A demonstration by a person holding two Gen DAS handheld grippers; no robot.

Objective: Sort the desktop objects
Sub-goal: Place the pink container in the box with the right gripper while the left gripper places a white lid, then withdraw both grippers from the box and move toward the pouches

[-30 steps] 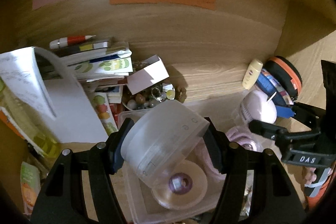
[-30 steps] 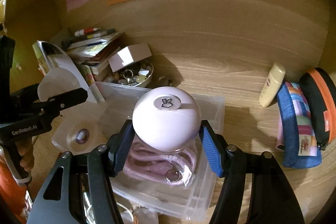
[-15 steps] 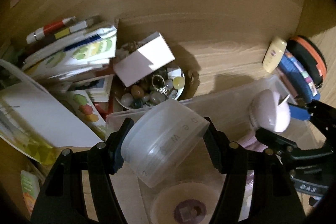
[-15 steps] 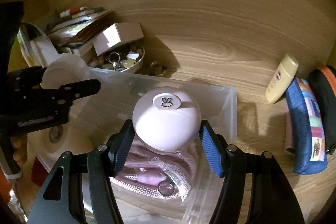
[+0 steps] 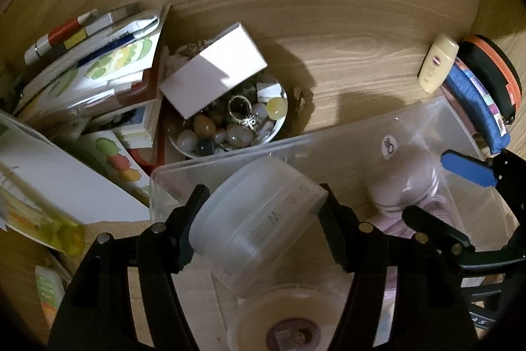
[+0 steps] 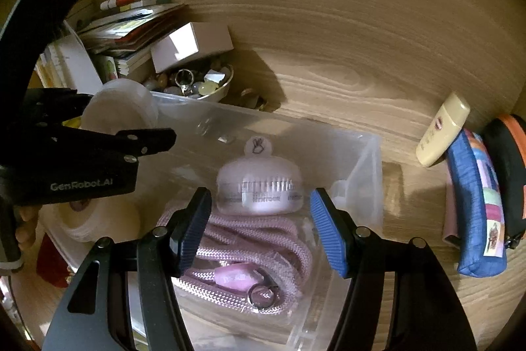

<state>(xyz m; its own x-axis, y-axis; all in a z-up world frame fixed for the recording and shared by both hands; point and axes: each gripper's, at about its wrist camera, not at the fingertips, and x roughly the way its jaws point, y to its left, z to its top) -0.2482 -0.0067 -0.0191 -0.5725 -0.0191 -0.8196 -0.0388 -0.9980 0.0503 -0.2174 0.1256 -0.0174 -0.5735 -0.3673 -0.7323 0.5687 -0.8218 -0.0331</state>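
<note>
A wooden desk point(image 6: 328, 61) carries a clear bin point(image 6: 368, 160). The left gripper point(image 5: 259, 219) clamps a frosted tub point(image 5: 256, 219) above it. The right gripper point(image 6: 259, 219) stands open, the pink device point(image 6: 259, 183) lying loose in the bin.

**Colours and patterns on the desk**

Desk point(image 6: 328, 32): light wood grain. Storage bin point(image 6: 358, 160): clear plastic. Round container point(image 5: 259, 219): frosted translucent white. Domed gadget point(image 6: 259, 186): pale lilac, over a pink braided cord point(image 6: 256, 239). Pouch point(image 6: 476, 213): blue with multicoloured patchwork. Case point(image 6: 506, 160): black, orange trim. Small bottle point(image 6: 442, 130): cream. Right tool point(image 6: 259, 229): blue pads
</note>
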